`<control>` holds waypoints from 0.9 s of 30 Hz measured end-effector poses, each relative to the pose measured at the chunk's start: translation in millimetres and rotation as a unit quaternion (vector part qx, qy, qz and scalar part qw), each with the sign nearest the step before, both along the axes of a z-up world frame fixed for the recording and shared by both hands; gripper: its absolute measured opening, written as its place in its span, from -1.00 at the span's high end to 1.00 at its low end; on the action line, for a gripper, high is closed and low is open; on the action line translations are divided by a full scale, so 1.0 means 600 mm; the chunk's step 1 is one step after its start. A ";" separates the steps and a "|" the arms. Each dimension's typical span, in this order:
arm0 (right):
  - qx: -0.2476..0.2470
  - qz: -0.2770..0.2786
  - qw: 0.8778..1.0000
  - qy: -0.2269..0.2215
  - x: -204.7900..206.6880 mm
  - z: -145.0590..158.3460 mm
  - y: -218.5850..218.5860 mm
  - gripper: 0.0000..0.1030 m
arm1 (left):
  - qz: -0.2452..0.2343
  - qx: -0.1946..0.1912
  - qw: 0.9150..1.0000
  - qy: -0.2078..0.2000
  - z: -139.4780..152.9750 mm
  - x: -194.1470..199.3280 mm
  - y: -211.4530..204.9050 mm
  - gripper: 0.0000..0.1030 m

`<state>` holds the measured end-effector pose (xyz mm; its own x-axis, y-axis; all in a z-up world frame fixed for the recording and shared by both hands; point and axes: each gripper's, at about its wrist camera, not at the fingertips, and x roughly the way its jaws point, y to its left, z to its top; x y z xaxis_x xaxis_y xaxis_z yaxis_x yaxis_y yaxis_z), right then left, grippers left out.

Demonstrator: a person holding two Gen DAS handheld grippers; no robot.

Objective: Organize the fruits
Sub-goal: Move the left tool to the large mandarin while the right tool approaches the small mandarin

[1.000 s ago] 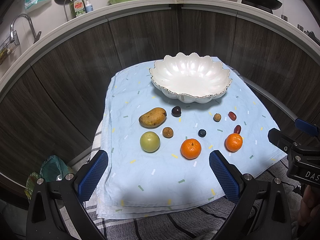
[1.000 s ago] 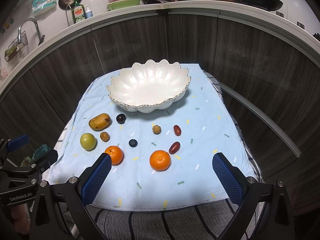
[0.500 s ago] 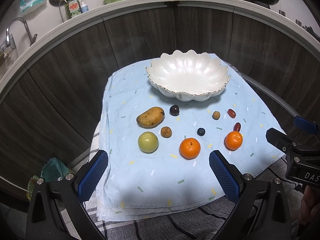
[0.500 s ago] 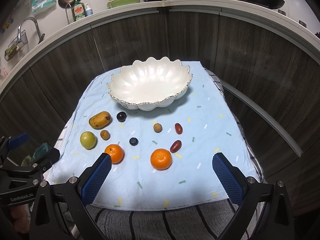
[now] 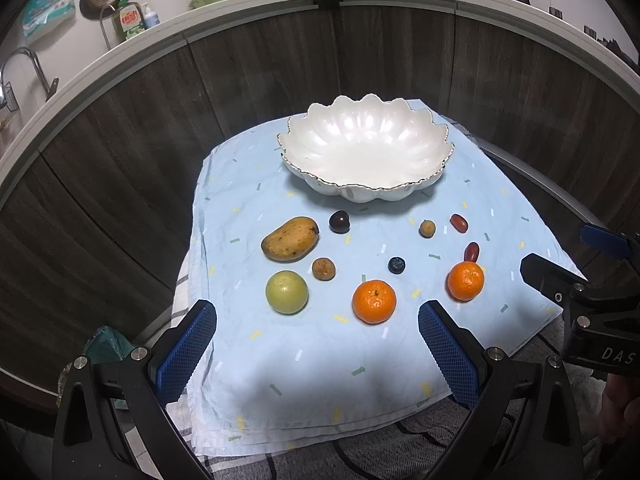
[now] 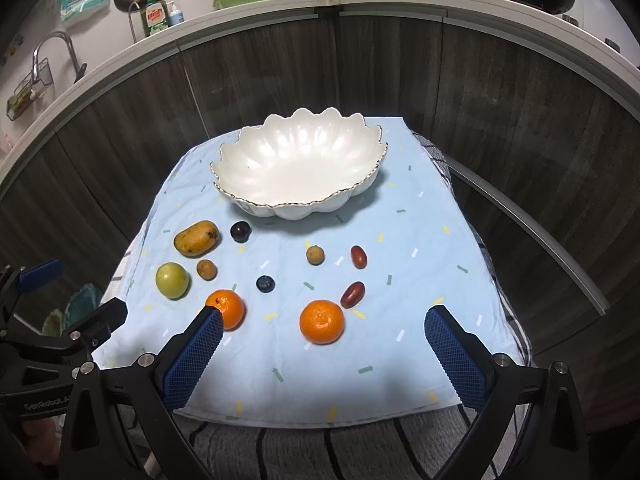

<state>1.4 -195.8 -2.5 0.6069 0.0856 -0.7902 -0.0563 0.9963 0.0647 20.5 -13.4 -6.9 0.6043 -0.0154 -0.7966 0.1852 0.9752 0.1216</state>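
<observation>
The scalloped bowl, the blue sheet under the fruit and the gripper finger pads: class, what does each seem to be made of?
Scalloped bowl: probably glazed ceramic, with a white pearly sheen, highlights and a thin gold-looking rim.
Blue sheet: seemingly thin matte fabric, creased, printed with confetti marks.
Finger pads: likely blue rubber or plastic, with a fine gridded texture, on black fingers.

We record one scalloped bowl (image 6: 298, 172) at the far end of the cloth (image 6: 420, 300), nothing in it. Nearer than the bowl, to its left: a mango (image 6: 196, 237), a plum (image 6: 240, 231) just right of it, a guava (image 6: 172, 280) before the mango, a longan (image 6: 206, 269) between. Before the bowl's middle: a blueberry (image 6: 265, 283), a second longan (image 6: 315, 255). To the right: two dates (image 6: 359, 257), one before the other. Nearest row: two tangerines (image 6: 322, 321), well apart.
</observation>
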 end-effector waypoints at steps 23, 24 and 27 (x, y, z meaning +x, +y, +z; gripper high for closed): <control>-0.019 -0.001 0.999 0.027 0.054 -0.046 -0.003 -0.98 | -0.035 -0.001 0.999 0.015 -0.048 0.056 -0.029 -0.95; -0.021 -0.001 0.999 0.029 0.056 -0.049 -0.004 -0.98 | -0.036 -0.003 0.999 0.018 -0.051 0.058 -0.030 -0.95; -0.021 -0.003 0.999 0.034 0.061 -0.059 -0.006 -0.98 | -0.039 -0.008 0.999 0.026 -0.061 0.066 -0.033 -0.94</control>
<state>38.1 -199.5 -37.7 0.5516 0.0488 -0.8327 -0.0479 0.9985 0.0268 60.1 -33.3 -43.6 0.5578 -0.0732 -0.8267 0.2666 0.9591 0.0950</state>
